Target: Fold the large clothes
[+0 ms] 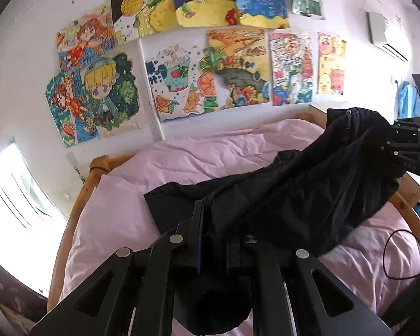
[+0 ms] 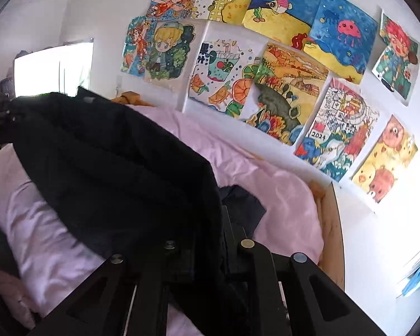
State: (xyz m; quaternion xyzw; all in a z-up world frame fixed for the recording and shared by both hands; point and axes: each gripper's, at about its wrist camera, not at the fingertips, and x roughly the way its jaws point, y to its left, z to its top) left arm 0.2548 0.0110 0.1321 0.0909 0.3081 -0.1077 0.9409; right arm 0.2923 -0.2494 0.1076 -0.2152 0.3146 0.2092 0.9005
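A large black garment (image 1: 308, 184) hangs stretched between my two grippers above a bed with a pink cover (image 1: 182, 156). My left gripper (image 1: 212, 232) is shut on one edge of the garment, the cloth bunched between its fingers. My right gripper (image 2: 210, 240) is shut on the other edge; it also shows at the right of the left wrist view (image 1: 406, 145). In the right wrist view the garment (image 2: 112, 162) drapes across to the left gripper (image 2: 0, 117) at far left. A lower part of the cloth rests on the pink cover (image 2: 280, 196).
The bed has a wooden frame (image 1: 78, 204) and a wooden end board (image 2: 331, 232). Children's drawings (image 1: 210, 70) cover the white wall behind. A window (image 1: 11, 190) is at the left. A black cable (image 1: 392, 252) lies on the cover.
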